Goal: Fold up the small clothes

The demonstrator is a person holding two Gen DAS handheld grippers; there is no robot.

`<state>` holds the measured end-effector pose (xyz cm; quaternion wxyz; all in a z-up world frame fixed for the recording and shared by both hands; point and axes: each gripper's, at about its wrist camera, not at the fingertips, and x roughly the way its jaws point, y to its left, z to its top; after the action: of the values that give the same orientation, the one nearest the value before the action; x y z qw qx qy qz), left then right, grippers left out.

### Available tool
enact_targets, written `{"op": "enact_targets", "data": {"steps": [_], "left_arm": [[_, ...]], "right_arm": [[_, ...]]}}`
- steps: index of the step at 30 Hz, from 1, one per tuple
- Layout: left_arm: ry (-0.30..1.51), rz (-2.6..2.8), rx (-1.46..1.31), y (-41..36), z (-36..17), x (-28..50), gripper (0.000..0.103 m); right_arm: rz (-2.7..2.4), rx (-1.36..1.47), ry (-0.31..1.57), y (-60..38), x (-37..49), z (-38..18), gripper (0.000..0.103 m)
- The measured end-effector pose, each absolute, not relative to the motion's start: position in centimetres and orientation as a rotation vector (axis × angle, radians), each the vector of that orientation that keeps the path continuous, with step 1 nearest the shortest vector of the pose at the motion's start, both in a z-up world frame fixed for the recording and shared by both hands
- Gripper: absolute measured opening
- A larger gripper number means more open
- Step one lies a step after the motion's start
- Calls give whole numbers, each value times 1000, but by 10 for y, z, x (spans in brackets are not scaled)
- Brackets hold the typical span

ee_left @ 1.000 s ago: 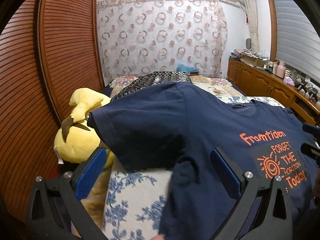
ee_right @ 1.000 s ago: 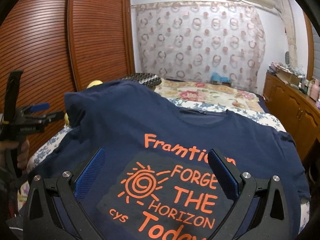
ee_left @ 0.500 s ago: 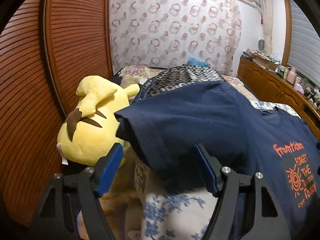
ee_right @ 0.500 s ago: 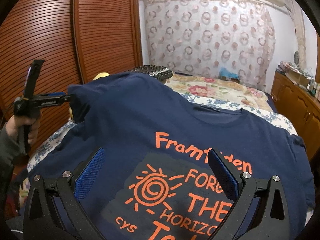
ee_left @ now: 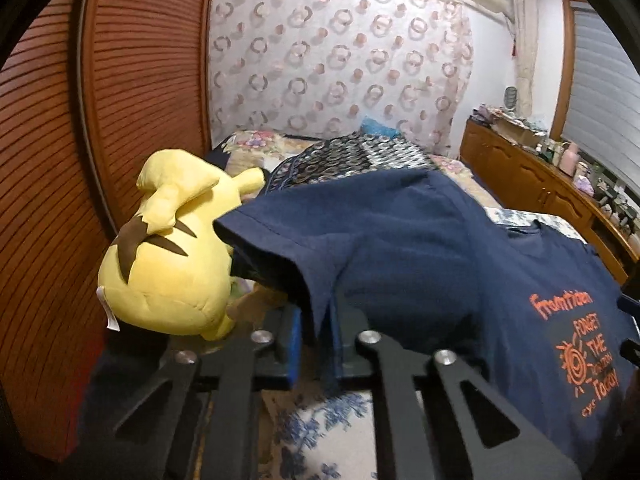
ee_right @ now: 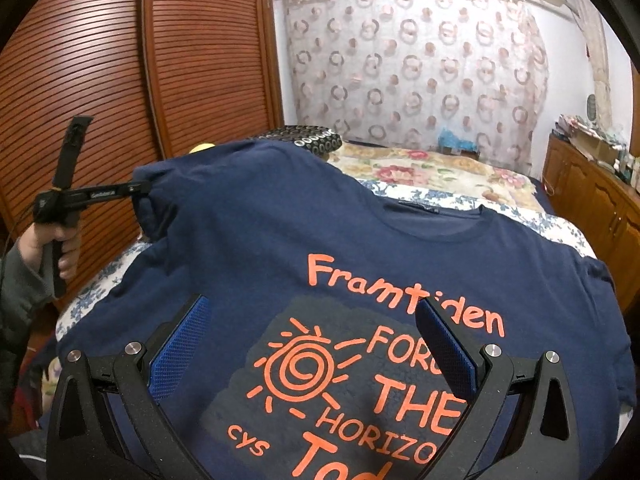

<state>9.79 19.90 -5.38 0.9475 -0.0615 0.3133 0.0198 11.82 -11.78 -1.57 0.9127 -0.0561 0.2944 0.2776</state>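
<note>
One navy T-shirt [ee_right: 320,240], print up, spread on the bed [ee_right: 460,184]. Left tool [ee_left: 320,344] clenched on the left sleeve's hem fold. Right tool [ee_right: 312,344] released, hovering over the print. Advice: carry sleeve inward, level, keeping body flat.

A navy T-shirt [ee_right: 256,248] with orange print lies spread on the bed [ee_right: 440,176], its collar toward the circle-patterned curtain [ee_right: 412,68]. The right gripper [ee_right: 312,340] hovers over the printed sun, its blue-padded jaws spread wide apart. At the left, the left gripper [ee_right: 140,190], gripped by a hand [ee_right: 48,240], pinches the lifted sleeve in front of the slatted wardrobe doors [ee_right: 120,80].
</note>
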Motion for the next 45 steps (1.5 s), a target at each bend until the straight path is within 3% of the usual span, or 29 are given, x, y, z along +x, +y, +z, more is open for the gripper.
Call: {"op": "enact_targets", "data": {"steps": [13, 22, 25, 27, 29, 34, 39, 45], "left_arm": [[538, -83, -87, 154, 2, 82, 1], [551, -249, 2, 70, 43, 118, 1], [614, -267, 48, 41, 39, 128, 6], [627, -292, 56, 33, 35, 126, 15], [626, -320, 55, 29, 33, 118, 35], [623, -364, 60, 28, 34, 99, 60], [613, -311, 69, 40, 31, 83, 62], [603, -257, 6, 68, 15, 70, 66]], "right_arm": [[546, -70, 609, -134, 122, -18, 103], [490, -28, 576, -163, 126, -5, 103], [468, -11, 572, -176, 128, -4, 103], [453, -4, 575, -184, 130, -4, 103], [443, -1, 581, -189, 132, -6, 103], [434, -4, 588, -193, 136, -8, 103], [475, -30, 596, -185, 142, -5, 100], [595, -95, 625, -150, 156, 1, 80]]}}
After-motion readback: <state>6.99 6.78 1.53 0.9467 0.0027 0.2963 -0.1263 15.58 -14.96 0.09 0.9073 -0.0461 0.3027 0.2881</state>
